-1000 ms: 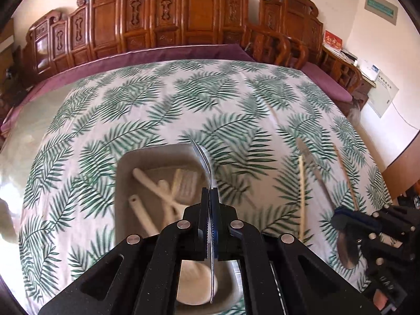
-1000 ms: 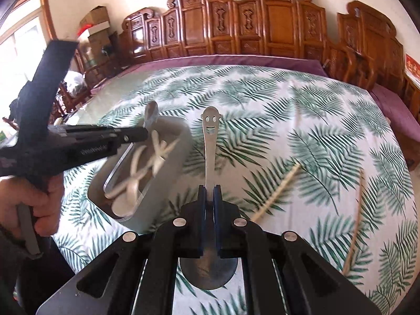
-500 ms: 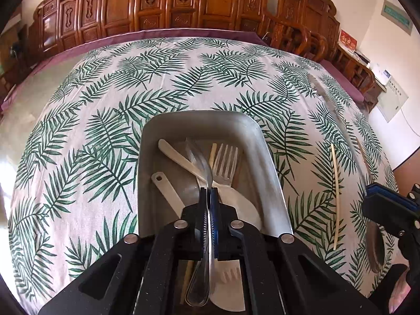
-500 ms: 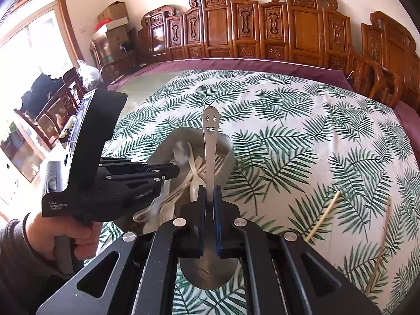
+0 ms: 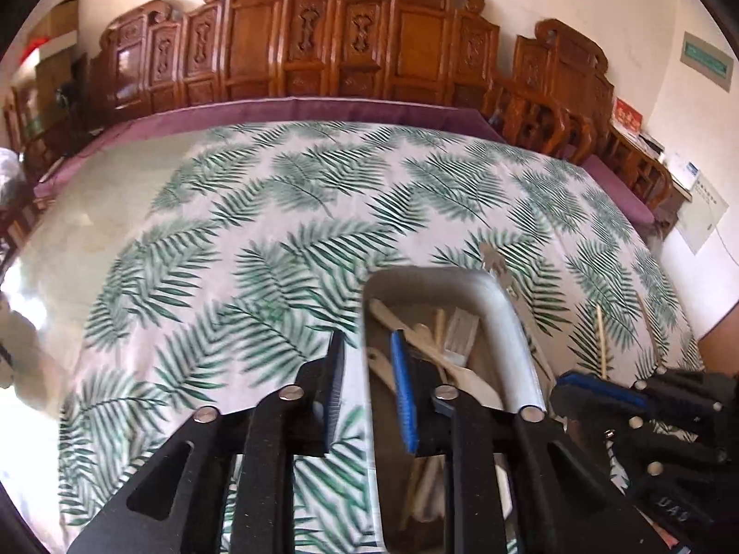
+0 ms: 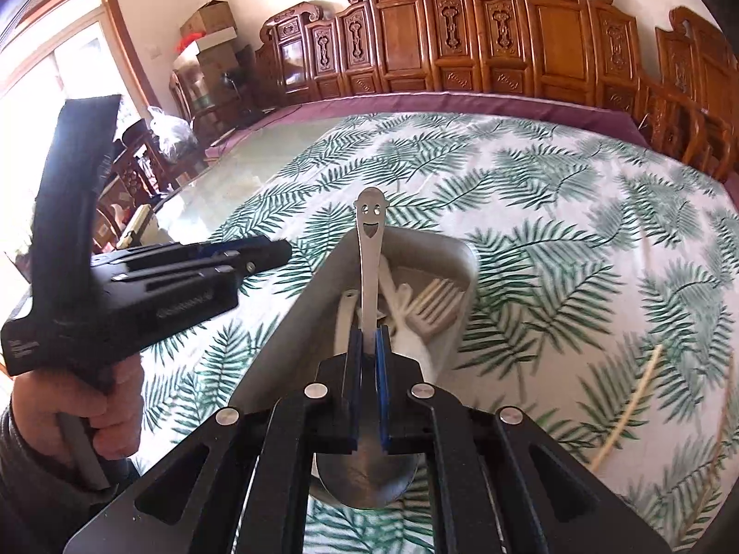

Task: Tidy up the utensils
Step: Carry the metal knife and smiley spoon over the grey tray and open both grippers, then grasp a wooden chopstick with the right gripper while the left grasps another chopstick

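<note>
Steel spoon (image 6: pixel 368 277), clamped upright in the right gripper (image 6: pixel 368 346), hung directly over the grey tray (image 6: pixel 295 323); the left gripper (image 5: pixel 367 369), jaws just parted and empty, straddled the tray's near wall.

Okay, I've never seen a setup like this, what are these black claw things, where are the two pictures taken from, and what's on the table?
There is no robot: a person holds a hand-held two-finger gripper in each hand, each carrying a forward-looking fisheye camera. One picture looks along the left gripper; its jaws have just been opening and are empty. The other looks along the right gripper, shut on a metal spoon with a smiley face on its handle. On the leaf-print tablecloth sits a grey tray with pale utensils in it. Loose chopsticks lie beside it.
</note>
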Motion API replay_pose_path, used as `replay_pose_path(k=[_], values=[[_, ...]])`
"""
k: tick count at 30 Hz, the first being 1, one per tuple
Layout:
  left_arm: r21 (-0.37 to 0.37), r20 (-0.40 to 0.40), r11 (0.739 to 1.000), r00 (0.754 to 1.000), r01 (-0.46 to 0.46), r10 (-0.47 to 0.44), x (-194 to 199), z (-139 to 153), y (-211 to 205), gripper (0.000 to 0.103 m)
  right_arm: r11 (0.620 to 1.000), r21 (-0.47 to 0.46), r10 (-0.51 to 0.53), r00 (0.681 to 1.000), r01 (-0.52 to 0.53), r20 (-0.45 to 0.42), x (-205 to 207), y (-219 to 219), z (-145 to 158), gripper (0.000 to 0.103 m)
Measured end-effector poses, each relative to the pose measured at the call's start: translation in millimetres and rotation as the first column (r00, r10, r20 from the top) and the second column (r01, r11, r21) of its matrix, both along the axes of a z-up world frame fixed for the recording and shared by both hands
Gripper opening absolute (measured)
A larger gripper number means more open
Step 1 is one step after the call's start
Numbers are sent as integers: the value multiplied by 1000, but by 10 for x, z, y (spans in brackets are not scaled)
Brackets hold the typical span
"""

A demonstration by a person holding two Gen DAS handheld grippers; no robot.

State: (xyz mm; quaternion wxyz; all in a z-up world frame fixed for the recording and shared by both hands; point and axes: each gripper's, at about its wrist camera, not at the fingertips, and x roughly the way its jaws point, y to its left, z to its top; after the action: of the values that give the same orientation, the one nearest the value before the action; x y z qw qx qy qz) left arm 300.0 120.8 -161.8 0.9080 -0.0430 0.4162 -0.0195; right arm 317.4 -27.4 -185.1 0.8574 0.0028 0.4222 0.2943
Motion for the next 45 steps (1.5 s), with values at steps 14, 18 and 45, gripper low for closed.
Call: replay_pose_path(k=[14,18,45], values=[[8,30,999,999,-34,34,-31,85,175,47,1000,21,-3,999,4,-54,81,170,-302,11],[11,34,1000,999,-14,13,-60,109,78,49,999,38,-1,1000,2,-19,37,32,-174,11],[40,77,967,964,252,-254,-408,109,-1382,83,912,-249,-326,944,327,47,-57,-2738,-493,57]])
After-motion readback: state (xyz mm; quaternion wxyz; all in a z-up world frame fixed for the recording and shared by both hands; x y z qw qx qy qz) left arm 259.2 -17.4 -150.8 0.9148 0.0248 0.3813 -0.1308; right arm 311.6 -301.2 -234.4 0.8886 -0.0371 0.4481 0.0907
